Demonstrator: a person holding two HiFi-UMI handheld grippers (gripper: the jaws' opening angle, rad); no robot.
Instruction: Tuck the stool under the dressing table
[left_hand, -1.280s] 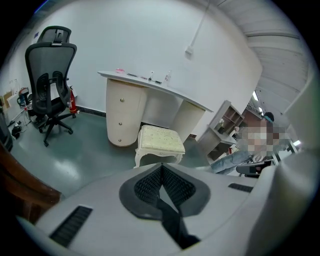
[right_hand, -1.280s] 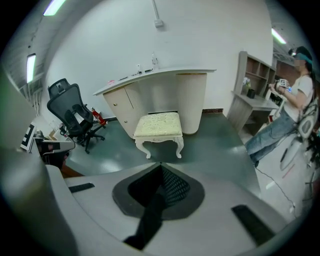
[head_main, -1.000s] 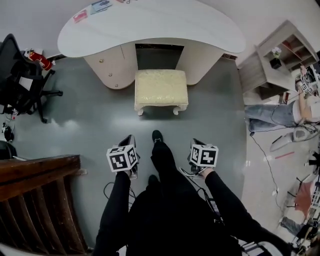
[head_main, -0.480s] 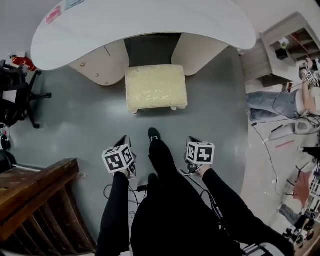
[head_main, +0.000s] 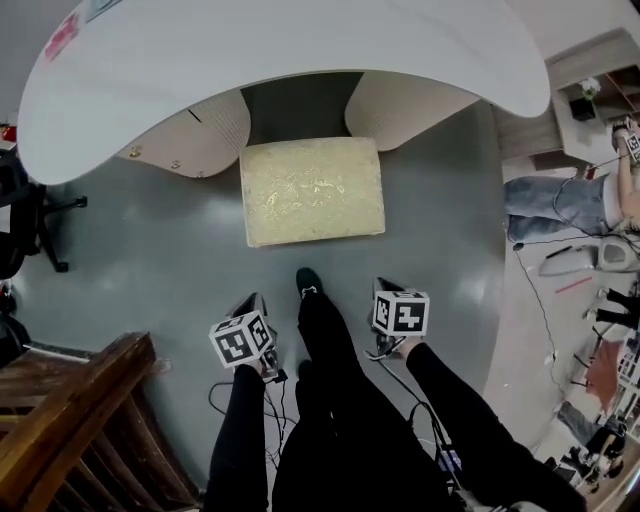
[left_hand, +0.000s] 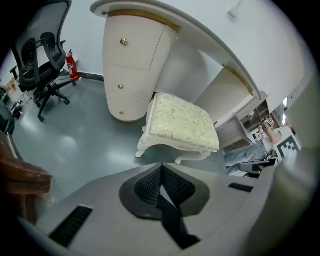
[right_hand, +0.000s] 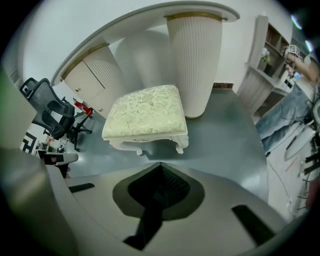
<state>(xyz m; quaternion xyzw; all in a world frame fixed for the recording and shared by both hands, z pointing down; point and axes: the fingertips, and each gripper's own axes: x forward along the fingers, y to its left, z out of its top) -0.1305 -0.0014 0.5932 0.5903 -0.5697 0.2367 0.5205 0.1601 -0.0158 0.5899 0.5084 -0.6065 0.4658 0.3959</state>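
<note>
The cream cushioned stool (head_main: 312, 190) with white carved legs stands on the grey floor before the gap between the two pedestals of the white dressing table (head_main: 280, 50). Its far edge lies just at the tabletop's front rim. My left gripper (head_main: 252, 303) and right gripper (head_main: 383, 287) hang low by my legs, well short of the stool and touching nothing. In the left gripper view the stool (left_hand: 182, 127) sits ahead of the shut jaws (left_hand: 161, 167). In the right gripper view the stool (right_hand: 146, 116) lies beyond the shut jaws (right_hand: 160, 167).
A black office chair (head_main: 20, 215) stands at the left, and dark wooden furniture (head_main: 70, 420) at the lower left. A shelf unit (head_main: 590, 90) and a person (head_main: 560, 205) are at the right, with cables on the floor. My shoe (head_main: 310, 283) points at the stool.
I have stepped closer: the table and stool look larger and nearer. Both grippers stay held at the same place by my legs, still shut.
</note>
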